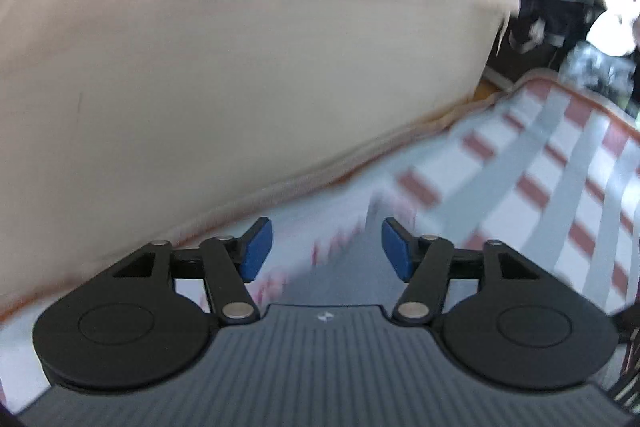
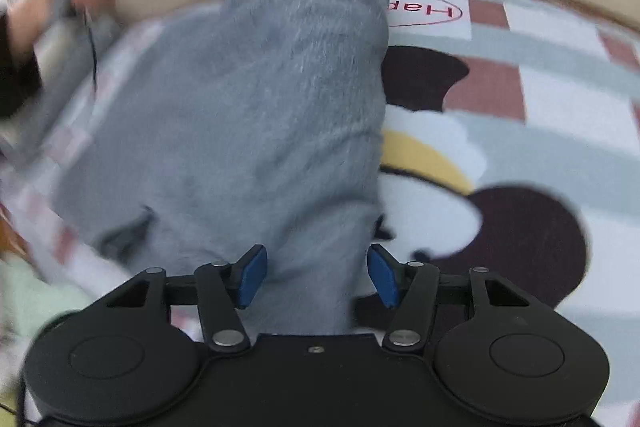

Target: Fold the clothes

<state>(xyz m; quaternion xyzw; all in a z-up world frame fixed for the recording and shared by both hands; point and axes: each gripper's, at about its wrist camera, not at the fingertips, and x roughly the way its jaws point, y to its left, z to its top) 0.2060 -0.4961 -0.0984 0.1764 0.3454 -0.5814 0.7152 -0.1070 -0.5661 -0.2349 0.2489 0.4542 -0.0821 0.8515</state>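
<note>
Right wrist view: grey fleece garment [image 2: 256,115] lies between the spread-apart right gripper [image 2: 316,277] fingers.

Both wrist views look forward, low and close over the checked blanket [image 1: 520,163], their shared ground.

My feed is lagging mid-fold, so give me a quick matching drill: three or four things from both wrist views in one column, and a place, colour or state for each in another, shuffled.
Things:
1. fuzzy grey knitted garment
2. left gripper
3. checked blanket with a cartoon print
4. plain beige wall

Descriptions:
A. open over bare checked cloth, holding nothing
B. spread flat beneath the garment
C. rises behind the blanket's piped edge
D. lies between the open blue pads of the right gripper

Pairs: 1-D, 2-A, 3-B, 4-C
</note>
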